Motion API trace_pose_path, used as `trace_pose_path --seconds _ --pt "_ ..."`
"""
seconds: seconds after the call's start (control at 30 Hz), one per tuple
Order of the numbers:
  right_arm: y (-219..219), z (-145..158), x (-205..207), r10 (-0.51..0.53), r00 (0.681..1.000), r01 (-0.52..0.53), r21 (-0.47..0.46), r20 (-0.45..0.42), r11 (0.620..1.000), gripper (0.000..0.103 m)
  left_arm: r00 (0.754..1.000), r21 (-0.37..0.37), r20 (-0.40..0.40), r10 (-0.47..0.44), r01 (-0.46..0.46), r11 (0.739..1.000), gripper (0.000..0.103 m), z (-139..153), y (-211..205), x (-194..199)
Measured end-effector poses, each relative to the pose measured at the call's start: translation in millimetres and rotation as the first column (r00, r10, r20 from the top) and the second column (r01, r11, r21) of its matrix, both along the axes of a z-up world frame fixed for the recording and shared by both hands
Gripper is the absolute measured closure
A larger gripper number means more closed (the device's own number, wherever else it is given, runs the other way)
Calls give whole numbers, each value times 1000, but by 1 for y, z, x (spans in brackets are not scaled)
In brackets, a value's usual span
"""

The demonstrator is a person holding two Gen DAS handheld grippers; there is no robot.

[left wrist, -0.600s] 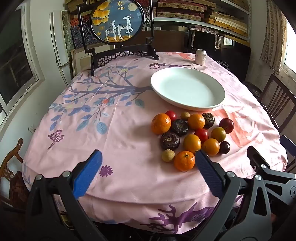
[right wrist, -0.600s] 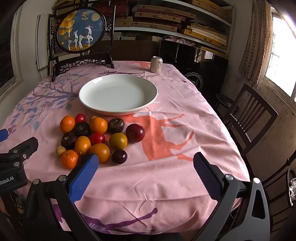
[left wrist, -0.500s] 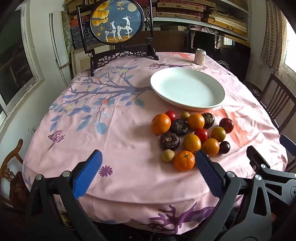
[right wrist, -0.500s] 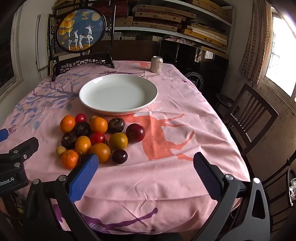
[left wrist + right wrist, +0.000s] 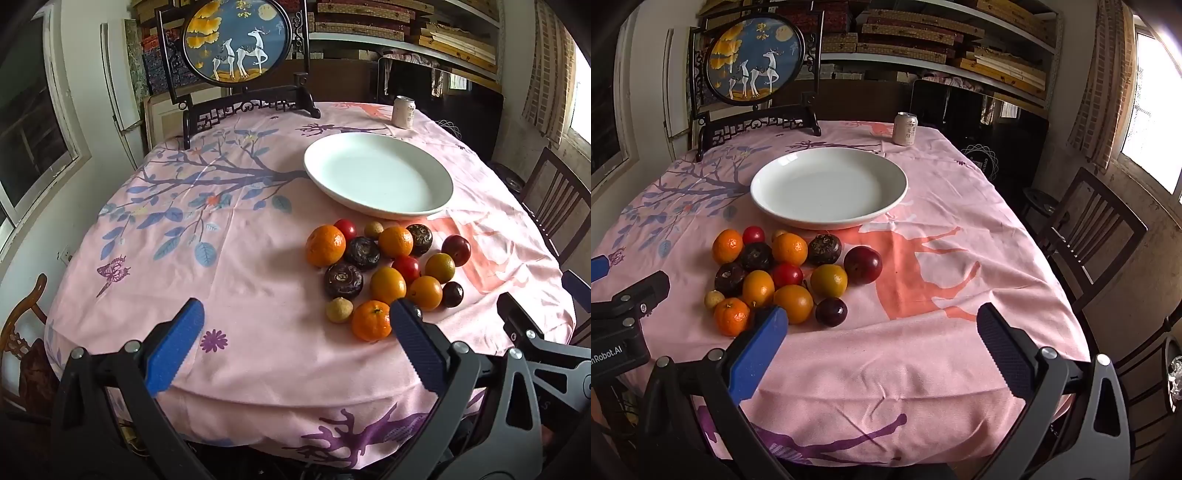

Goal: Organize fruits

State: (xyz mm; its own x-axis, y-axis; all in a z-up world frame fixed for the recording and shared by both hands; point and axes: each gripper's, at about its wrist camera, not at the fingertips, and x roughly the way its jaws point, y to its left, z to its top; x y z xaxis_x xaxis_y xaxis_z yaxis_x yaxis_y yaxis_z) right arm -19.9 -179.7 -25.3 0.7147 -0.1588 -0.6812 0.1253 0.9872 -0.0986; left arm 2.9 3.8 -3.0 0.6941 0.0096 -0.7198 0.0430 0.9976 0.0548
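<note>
A cluster of several fruits [image 5: 384, 273] lies on the pink tablecloth: oranges, red and dark plums, dark brown round fruits and small tan ones. It also shows in the right wrist view [image 5: 786, 273]. An empty white plate [image 5: 376, 173] sits just behind the cluster; it also shows in the right wrist view [image 5: 829, 186]. My left gripper [image 5: 295, 343] is open and empty at the table's near edge, left of the fruits. My right gripper [image 5: 879, 347] is open and empty, near the front edge, right of the fruits.
A drink can [image 5: 905, 128] stands at the back of the table. A framed round deer picture on a dark stand [image 5: 236, 40] stands at the far edge. Wooden chairs [image 5: 1089, 229] stand to the right, and another chair [image 5: 22, 332] at the left.
</note>
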Motion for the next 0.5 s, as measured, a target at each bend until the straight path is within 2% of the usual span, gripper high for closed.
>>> trace_pose_path --seconds 0.5 --pt "5 0 1 3 1000 -3 8 -6 1000 1 1000 -2 -5 -1 1 1000 2 0 0 1"
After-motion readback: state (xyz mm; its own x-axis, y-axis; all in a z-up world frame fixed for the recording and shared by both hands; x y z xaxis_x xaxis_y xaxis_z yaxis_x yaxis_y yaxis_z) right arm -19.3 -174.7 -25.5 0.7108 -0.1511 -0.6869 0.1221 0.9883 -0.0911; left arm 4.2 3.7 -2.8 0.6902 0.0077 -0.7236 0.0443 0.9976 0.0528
